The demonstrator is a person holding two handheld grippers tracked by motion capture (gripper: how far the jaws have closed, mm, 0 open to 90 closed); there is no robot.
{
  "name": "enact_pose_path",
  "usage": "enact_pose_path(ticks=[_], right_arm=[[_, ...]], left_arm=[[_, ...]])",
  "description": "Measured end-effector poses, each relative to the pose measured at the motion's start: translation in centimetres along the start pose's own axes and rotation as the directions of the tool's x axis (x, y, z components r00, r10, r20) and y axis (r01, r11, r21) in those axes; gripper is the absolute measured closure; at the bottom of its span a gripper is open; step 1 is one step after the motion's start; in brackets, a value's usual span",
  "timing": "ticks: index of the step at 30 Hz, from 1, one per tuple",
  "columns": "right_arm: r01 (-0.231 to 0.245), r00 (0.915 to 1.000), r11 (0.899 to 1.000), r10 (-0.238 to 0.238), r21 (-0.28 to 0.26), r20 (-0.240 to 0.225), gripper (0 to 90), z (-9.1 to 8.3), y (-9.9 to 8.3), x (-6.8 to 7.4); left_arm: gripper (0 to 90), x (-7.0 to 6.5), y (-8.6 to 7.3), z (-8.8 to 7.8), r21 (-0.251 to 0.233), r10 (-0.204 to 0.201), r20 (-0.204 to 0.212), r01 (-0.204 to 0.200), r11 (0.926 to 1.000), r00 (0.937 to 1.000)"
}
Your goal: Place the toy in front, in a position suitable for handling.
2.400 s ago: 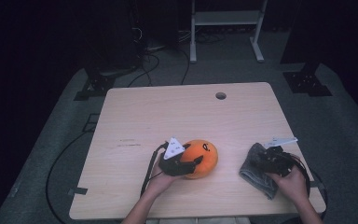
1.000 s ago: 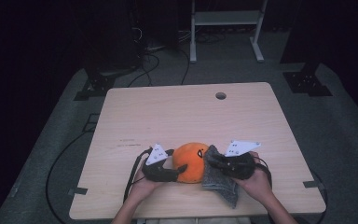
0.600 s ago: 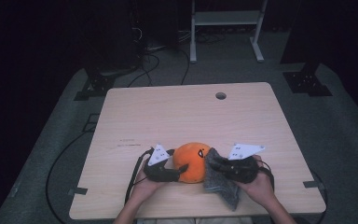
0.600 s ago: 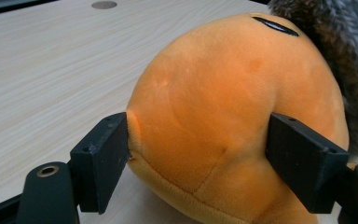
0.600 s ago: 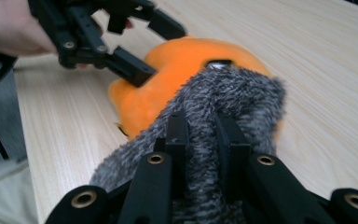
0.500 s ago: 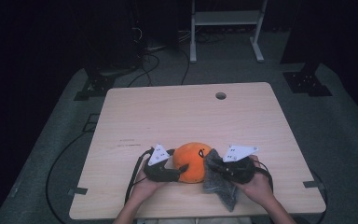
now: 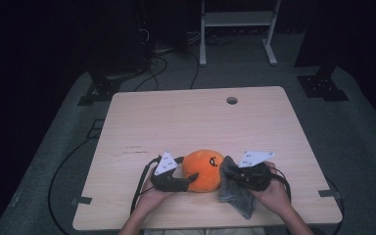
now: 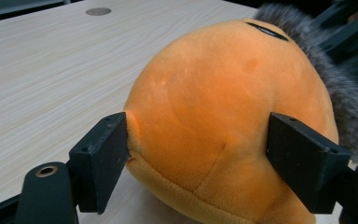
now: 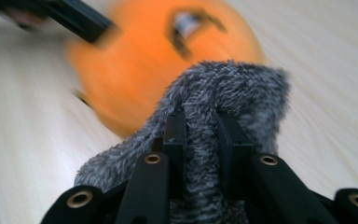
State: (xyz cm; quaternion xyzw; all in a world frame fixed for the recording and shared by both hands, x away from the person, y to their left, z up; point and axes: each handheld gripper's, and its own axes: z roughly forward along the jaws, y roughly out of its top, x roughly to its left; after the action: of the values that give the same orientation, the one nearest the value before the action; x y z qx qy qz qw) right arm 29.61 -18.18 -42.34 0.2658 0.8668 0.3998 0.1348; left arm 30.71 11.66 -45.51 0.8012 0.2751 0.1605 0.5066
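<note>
A round orange plush ball (image 7: pixel 204 169) with a black face mark rests near the table's front edge. My left gripper (image 7: pixel 188 180) is shut on its left side, both jaws pressing into the plush (image 8: pixel 223 126). My right gripper (image 7: pixel 230 173) is shut on a grey fuzzy cloth (image 7: pixel 235 192), pinched between its jaws (image 9: pixel 200 135). The cloth's top edge touches the right side of the ball (image 9: pixel 158 60), and the rest hangs down to the table in front of the right hand.
The wooden table (image 7: pixel 196 122) has a cable hole (image 7: pixel 232 100) at the back. A black cable (image 7: pixel 139 178) loops from the left gripper. Dark floor, cables and a white stand (image 7: pixel 235 19) lie beyond the table.
My right gripper has carried the grey cloth leftward from the table's right side up against the ball. The left gripper and ball shifted slightly left and then stayed still.
</note>
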Motion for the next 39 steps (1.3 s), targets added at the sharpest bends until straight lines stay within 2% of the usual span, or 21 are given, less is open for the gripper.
enact_pose_path(ticks=[2, 3, 5, 6, 7, 9, 11, 13, 14, 18, 19, 21, 24, 27, 29, 31, 33, 34, 37, 38, 39], right_arm=[[-0.029, 0.9991, 0.999, 0.028, 0.03, 0.033, 75.2, -0.2, -0.6, -0.8], [-0.055, 0.9983, 0.998, 0.055, 0.015, 0.019, 75.4, -0.5, -0.7, -1.1], [-0.076, 0.9971, 0.996, 0.076, -0.039, -0.001, 75.5, -1.0, -0.3, -1.1], [-0.085, 0.9962, 0.99, 0.082, -0.109, -0.029, 75.4, -1.5, 0.7, -0.7], [-0.077, 0.9967, 0.99, 0.074, -0.119, -0.034, 75.4, -1.5, 1.0, -0.6], [-0.056, 0.9984, 0.996, 0.055, -0.074, -0.014, 76.0, -0.5, 0.9, -0.6], [-0.054, 0.9985, 0.997, 0.054, -0.047, -0.011, 76.6, 0.0, 0.6, -0.6], [-0.043, 0.999, 0.999, 0.042, -0.006, -0.015, 76.8, 0.1, 0.1, -0.6], [-0.04, 0.9989, 0.999, 0.04, 0.0, -0.024, 76.8, -0.1, 0.0, -0.6], [-0.058, 0.9972, 0.998, 0.057, -0.024, -0.049, 76.8, -1.5, -0.2, -0.6], [-0.087, 0.9947, 0.993, 0.082, -0.083, -0.061, 76.9, -2.1, 0.2, -0.8], [-0.097, 0.9937, 0.99, 0.09, -0.098, -0.066, 76.8, -2.2, 0.4, -0.9], [-0.105, 0.9908, 0.993, 0.099, -0.059, -0.092, 76.6, -1.1, 0.0, -1.3], [-0.123, 0.9865, 0.992, 0.119, -0.028, -0.113, 76.5, -1.3, -0.7, -1.9], [-0.123, 0.9879, 0.992, 0.125, 0.026, -0.093, 76.6, -1.5, -1.5, -2.3], [-0.153, 0.9832, 0.988, 0.152, -0.005, -0.101, 76.6, -2.0, -1.6, -2.4], [-0.142, 0.9859, 0.989, 0.136, -0.05, -0.097, 76.5, -2.4, -0.9, -2.0], [-0.133, 0.9867, 0.989, 0.126, -0.065, -0.103, 76.4, -2.4, -0.5, -1.7], [-0.088, 0.9928, 0.996, 0.086, -0.022, -0.084, 76.5, -1.1, -0.3, -1.0], [-0.095, 0.992, 0.995, 0.093, -0.017, -0.085, 76.5, -0.9, -0.5, -1.1], [-0.126, 0.9886, 0.992, 0.122, -0.032, -0.087, 76.5, -1.4, -0.5, -1.3]], left_arm=[[21.3, 0.0, -0.1, 0.0, -0.002, -0.002, 0.0, 0.002, 1.0, 1.0], [21.3, -0.1, -0.1, 0.0, -0.001, 0.003, -0.001, -0.003, 1.0, 1.0], [21.2, -0.3, 0.0, 0.1, -0.002, 0.02, 0.0, -0.02, 0.9998, 0.9998], [21.0, -0.5, 0.1, 0.1, -0.003, 0.028, 0.001, -0.028, 0.9996, 0.9996], [20.5, -0.5, 0.1, 0.1, -0.003, 0.028, 0.001, -0.028, 0.9996, 0.9996], [18.6, -0.4, 0.2, 0.0, -0.005, 0.004, 0.018, -0.004, 1.0, 0.9998], [17.0, 0.1, 0.5, -0.2, -0.02, -0.07, 0.048, 0.071, 0.9973, 0.9964], [13.6, 0.5, 0.6, 0.2, -0.005, -0.163, 0.073, 0.164, 0.9865, 0.984], [13.7, 0.4, 0.5, 0.5, 0.013, -0.168, 0.079, 0.168, 0.9857, 0.9826], [19.2, -1.2, 0.5, 1.0, 0.023, -0.068, 0.068, 0.067, 0.9975, 0.9953], [21.6, -1.5, 0.6, 1.0, 0.025, -0.03, 0.067, 0.029, 0.9993, 0.9973], [22.8, -2.2, 0.8, 0.9, 0.034, 0.048, 0.044, -0.049, 0.9982, 0.9979], [23.3, -2.1, 0.7, 0.8, 0.034, 0.082, 0.06, -0.084, 0.9959, 0.9948], [23.3, -2.1, 0.8, 0.8, 0.036, 0.093, 0.063, -0.095, 0.9948, 0.9937], [23.3, -2.2, 0.8, 0.8, 0.037, 0.112, 0.063, -0.114, 0.9928, 0.9917], [23.3, -2.3, 0.8, 0.8, 0.037, 0.124, 0.061, -0.127, 0.9913, 0.9904], [23.0, -2.4, 0.8, 0.8, 0.032, 0.132, 0.063, -0.134, 0.9904, 0.9892], [22.1, -2.4, 0.9, 0.8, 0.031, 0.126, 0.07, -0.129, 0.9912, 0.9895], [16.7, -2.5, 1.5, 0.8, 0.019, -0.003, 0.104, 0.001, 0.9998, 0.9945], [17.0, -2.9, 1.8, 0.9, 0.021, 0.002, 0.085, -0.004, 0.9998, 0.9964], [21.6, -3.4, 1.9, 1.1, 0.027, 0.051, 0.047, -0.052, 0.9983, 0.9976]])
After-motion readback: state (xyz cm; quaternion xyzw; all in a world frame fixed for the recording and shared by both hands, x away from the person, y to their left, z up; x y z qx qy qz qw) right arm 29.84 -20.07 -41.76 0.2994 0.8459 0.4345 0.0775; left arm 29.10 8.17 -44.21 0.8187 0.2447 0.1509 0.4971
